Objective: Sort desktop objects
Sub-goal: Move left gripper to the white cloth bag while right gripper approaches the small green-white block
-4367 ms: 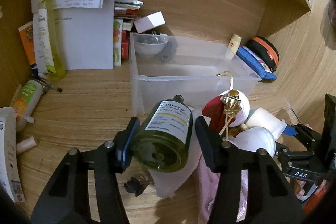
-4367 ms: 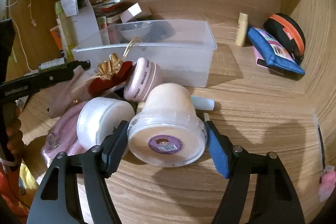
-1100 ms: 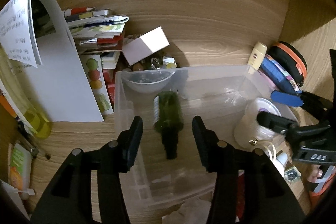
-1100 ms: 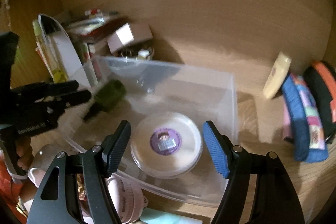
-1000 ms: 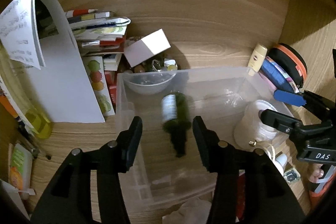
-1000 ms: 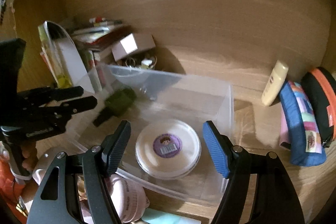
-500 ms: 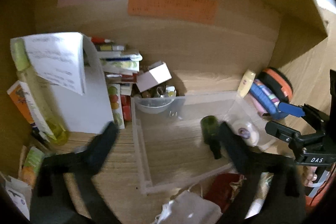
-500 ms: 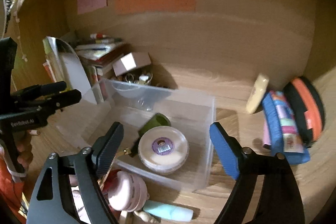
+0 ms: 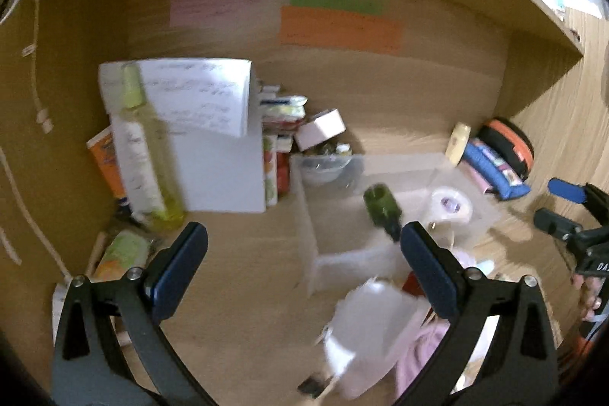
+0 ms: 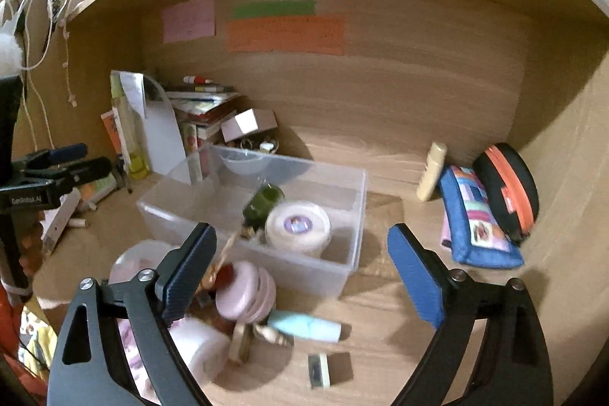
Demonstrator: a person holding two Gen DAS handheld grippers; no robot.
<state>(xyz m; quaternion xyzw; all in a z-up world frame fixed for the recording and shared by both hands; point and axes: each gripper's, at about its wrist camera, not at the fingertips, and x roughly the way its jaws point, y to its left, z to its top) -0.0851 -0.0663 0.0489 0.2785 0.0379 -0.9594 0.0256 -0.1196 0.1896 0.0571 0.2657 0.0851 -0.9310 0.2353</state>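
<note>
Both pairs of tongs hang above the desk (image 10: 380,341) with nothing between them: the left tongs (image 9: 304,261) gape wide, and the right tongs (image 10: 302,273) stand just as far apart. Nearest, below the right tongs, lies a heap of small things: a pink round compact (image 10: 245,293), a pale blue tube (image 10: 304,326) lying flat, a white tub (image 10: 198,345), and a small dark box (image 10: 329,364) a little apart from them. Just behind the heap sits the clear plastic bin (image 10: 342,215). Inside it a green glass bottle (image 10: 262,202) lies tilted against a white lidded jar (image 10: 297,227); a clear bowl (image 10: 241,164) sits at the bin's far left corner. To the right, well apart from the bin, a blue pencil pouch (image 10: 475,219) leans by a black and orange case (image 10: 508,185). Farther left stand a yellow spray bottle (image 9: 146,155) and stacked books (image 10: 201,101). Coloured paper notes (image 10: 285,35) are stuck on the back panel.
</note>
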